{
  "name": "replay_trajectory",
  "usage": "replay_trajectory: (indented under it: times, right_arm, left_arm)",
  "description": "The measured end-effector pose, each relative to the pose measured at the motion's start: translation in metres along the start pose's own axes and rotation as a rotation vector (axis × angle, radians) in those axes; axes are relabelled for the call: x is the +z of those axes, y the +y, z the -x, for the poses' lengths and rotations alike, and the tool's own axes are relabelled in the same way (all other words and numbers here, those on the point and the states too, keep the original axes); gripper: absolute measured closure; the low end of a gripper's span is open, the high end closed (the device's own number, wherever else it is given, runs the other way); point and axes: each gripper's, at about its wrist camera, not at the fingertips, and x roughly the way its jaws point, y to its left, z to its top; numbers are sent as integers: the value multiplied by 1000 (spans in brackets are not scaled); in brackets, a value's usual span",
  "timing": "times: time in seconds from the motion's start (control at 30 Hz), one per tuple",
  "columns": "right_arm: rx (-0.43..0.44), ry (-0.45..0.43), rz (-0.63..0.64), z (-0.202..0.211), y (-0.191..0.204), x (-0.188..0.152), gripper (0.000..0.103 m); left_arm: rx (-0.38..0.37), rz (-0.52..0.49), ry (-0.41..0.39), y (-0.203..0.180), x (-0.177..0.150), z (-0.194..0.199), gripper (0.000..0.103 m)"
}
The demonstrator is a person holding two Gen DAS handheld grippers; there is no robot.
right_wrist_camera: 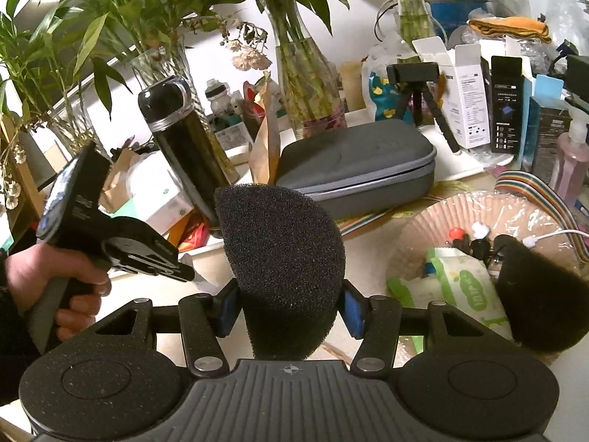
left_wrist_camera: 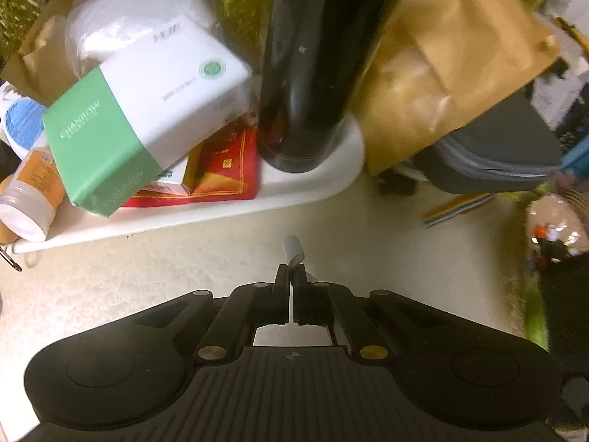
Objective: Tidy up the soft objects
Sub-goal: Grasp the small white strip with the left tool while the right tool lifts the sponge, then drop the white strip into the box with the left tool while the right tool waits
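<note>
Cream worktop (left_wrist_camera: 154, 280), crowded along the far edge with boxes, plants and containers. Grey zip case (right_wrist_camera: 355, 169) lying flat behind the sponge, long axis running left to right. Black flask (right_wrist_camera: 186, 147) standing upright on a white tray (left_wrist_camera: 313, 180), left of the case; green-and-white box (left_wrist_camera: 147, 110) tilted against the clutter just beside the flask.

Black foam sponge (right_wrist_camera: 285, 265) held in the right tongs (right_wrist_camera: 289, 307), off the worktop. Long axis running away from the camera and upward; rounded end pointing toward the grey case, narrower end seated low between the blue pads (right_wrist_camera: 352, 311). Pads pressing on both flanks, jaws about half open around the foam.

Second dark foam piece (right_wrist_camera: 537, 294) lying at the near right rim of the paper bowl (right_wrist_camera: 423, 228), beside a green wipes packet (right_wrist_camera: 467, 291).

Left tongs (left_wrist_camera: 292, 270) fully closed, pinching a small pale grey scrap (left_wrist_camera: 293, 250) at the tips. Scrap sticking out forward past the tips, above the worktop. Left hand (right_wrist_camera: 55, 280) gripping the handle, tongs angled steeply down.
</note>
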Motion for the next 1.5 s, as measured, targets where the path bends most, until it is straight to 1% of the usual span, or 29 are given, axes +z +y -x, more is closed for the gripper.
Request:
replay_trajectory:
  times: [0.23, 0.37, 0.53, 0.63, 0.77, 0.97, 1.17, 1.5]
  right_arm:
    - [24, -10, 18, 5, 1, -1, 45]
    - [48, -19, 68, 11, 11, -1, 45]
    - [86, -15, 125, 28, 27, -1, 45]
    - [108, -11, 143, 41, 35, 0, 45]
    - [131, -21, 159, 61, 45, 5, 45]
    - [169, -39, 207, 89, 68, 13, 45]
    - [217, -41, 223, 115, 86, 17, 45]
    - [266, -29, 245, 155, 102, 14, 45]
  left_arm:
    - [-46, -23, -52, 1, -6, 46, 101]
    - [-71, -49, -103, 9, -15, 82, 101]
    - [-91, -79, -161, 17, -27, 119, 101]
    - [-88, -105, -199, 20, -38, 138, 101]
    - [-64, -153, -251, 17, -56, 164, 101]
    - [-81, -182, -297, 18, -80, 199, 101]
    - [-111, -190, -335, 19, -102, 233, 101]
    - [-157, -191, -405, 24, -142, 295, 101]
